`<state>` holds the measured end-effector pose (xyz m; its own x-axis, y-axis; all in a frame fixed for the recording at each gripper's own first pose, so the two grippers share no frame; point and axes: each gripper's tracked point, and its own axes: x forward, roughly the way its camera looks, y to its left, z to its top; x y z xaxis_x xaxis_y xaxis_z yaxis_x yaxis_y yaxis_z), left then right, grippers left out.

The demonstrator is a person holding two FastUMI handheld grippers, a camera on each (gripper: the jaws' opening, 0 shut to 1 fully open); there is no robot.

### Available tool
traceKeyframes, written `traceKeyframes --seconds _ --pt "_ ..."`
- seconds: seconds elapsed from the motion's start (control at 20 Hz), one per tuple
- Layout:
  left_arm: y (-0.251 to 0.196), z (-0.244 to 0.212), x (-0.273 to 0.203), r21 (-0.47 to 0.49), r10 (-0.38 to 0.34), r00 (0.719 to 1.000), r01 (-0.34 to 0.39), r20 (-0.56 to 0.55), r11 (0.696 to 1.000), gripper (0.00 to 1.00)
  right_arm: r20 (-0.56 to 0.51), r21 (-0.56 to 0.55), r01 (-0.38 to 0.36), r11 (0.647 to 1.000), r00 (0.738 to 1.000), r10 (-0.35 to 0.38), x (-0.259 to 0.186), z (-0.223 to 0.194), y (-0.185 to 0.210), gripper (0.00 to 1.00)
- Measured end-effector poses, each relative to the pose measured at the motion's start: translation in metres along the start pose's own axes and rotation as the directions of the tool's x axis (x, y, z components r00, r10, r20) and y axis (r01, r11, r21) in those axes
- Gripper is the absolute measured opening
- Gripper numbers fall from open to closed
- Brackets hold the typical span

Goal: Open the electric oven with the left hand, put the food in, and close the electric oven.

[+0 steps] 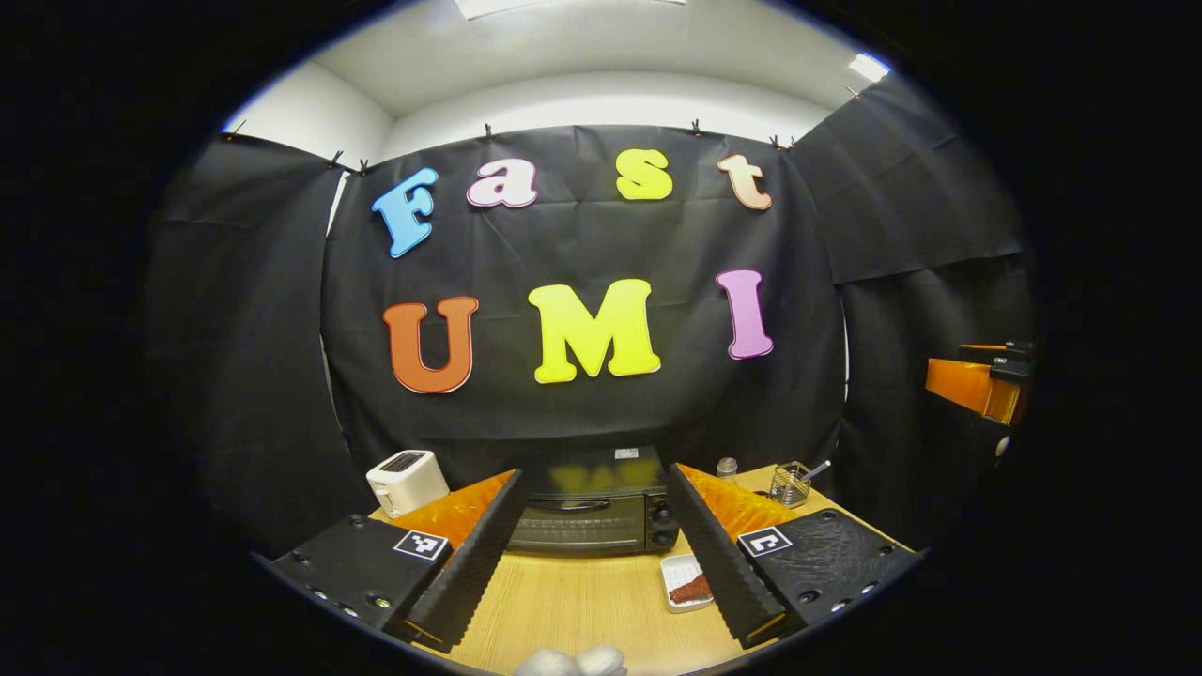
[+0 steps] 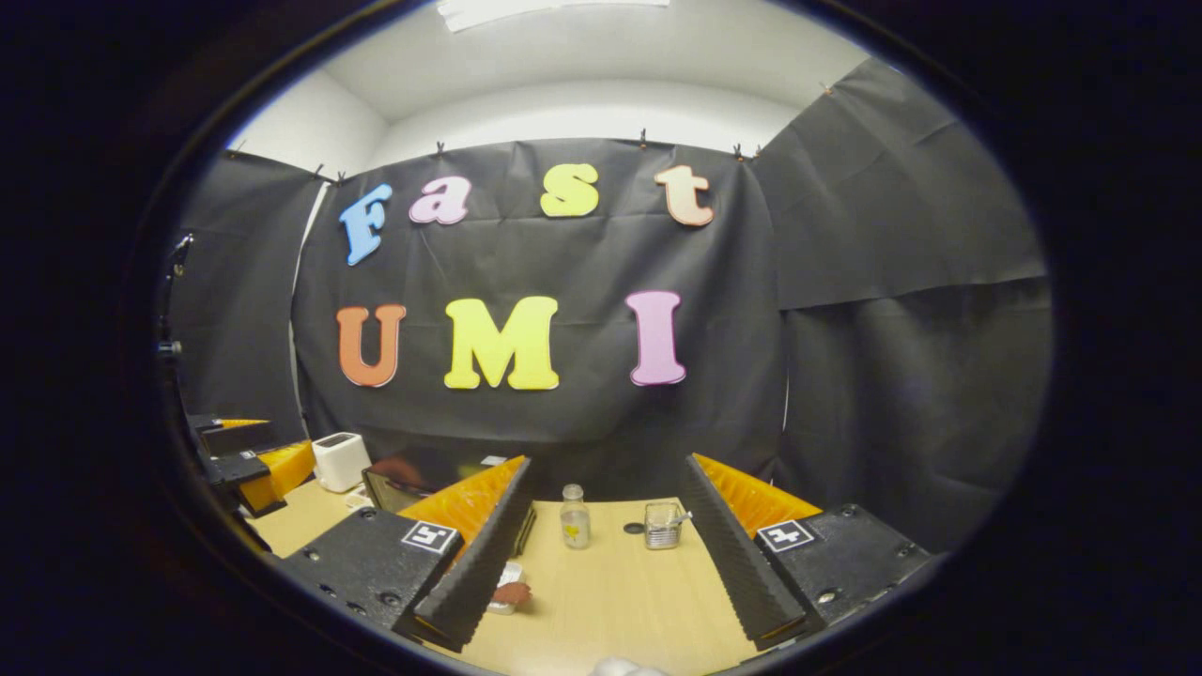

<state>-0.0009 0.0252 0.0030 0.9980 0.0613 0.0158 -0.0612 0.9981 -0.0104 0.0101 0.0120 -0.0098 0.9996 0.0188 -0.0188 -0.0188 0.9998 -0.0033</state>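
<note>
Both tools (image 1: 587,545) (image 2: 601,554) wide, oven (image 1: 593,512) door shut facing camera, long axis sideways, food tray (image 1: 685,582) before it

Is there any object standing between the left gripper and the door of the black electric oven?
Nothing visible: bare wooden table separates the open left gripper from the closed black electric oven.

Black oven (image 1: 593,512) shut, upright; food tray (image 1: 685,582) just before it
</note>
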Motion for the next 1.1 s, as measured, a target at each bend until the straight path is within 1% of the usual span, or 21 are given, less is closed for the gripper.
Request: traceKeyframes --seconds 0.05,0.1,0.2,0.35,0.4,0.45,0.55,0.7,0.85,0.9,0.95,1.1 --pt "0.002 -0.001 0.0 0.0 0.004 1.0 -0.004 0.0 1.0 1.0 -0.006 0.0 0.001 1.0 1.0 -0.001 0.001 -0.001 0.001 1.0" --pt "0.007 -0.002 0.001 0.003 0.012 1.0 -0.012 0.0 1.0 0.96 -0.01 -0.001 0.001 1.0 1.0 -0.001 0.003 -0.003 0.001 1.0" --pt "0.01 -0.001 0.004 0.003 0.015 1.0 -0.015 0.017 1.0 0.96 -0.016 0.001 0.0 1.0 1.0 0.0 0.004 -0.004 0.003 1.0" --pt "0.018 -0.011 0.017 0.003 0.025 1.0 -0.025 0.005 1.0 0.96 -0.031 0.004 -0.005 1.0 1.0 0.005 0.001 -0.008 0.006 1.0" --pt "0.019 -0.013 0.024 -0.002 0.025 1.0 -0.025 0.004 1.0 0.96 -0.035 0.005 -0.006 1.0 0.999 0.006 -0.001 -0.01 0.006 0.96" --pt "0.019 -0.015 0.032 -0.008 0.019 1.0 -0.019 0.007 1.0 0.96 -0.038 0.006 -0.01 1.0 0.999 0.01 -0.002 -0.012 0.007 1.0" --pt "0.015 -0.021 0.052 -0.017 -0.005 1.0 0.005 0.005 1.0 0.96 -0.05 0.008 -0.02 1.0 0.999 0.02 -0.007 -0.018 0.013 1.0" --pt "0.016 -0.032 0.089 -0.008 -0.008 1.0 0.009 0.01 1.0 0.96 -0.086 -0.006 -0.026 1.0 0.996 0.025 -0.014 -0.034 0.017 1.0" --pt "0.015 -0.056 0.133 -0.009 -0.011 1.0 0.011 -0.02 1.0 0.96 -0.114 -0.031 -0.019 0.999 0.993 0.015 -0.024 -0.041 0.017 1.0" --pt "0.017 -0.065 0.145 -0.008 -0.007 0.999 0.006 -0.036 1.0 0.96 -0.123 -0.039 -0.01 0.999 0.992 0.006 -0.027 -0.042 0.014 0.96" --pt "0.016 -0.075 0.159 -0.006 -0.008 0.998 0.008 -0.054 1.0 0.96 -0.131 -0.043 -0.002 0.999 0.991 -0.004 -0.027 -0.043 0.01 1.0" --pt "0.018 -0.099 0.193 0.006 -0.003 0.997 0.004 -0.081 1.0 0.96 -0.146 -0.057 0.037 0.998 0.988 -0.045 -0.029 -0.043 -0.004 1.0"
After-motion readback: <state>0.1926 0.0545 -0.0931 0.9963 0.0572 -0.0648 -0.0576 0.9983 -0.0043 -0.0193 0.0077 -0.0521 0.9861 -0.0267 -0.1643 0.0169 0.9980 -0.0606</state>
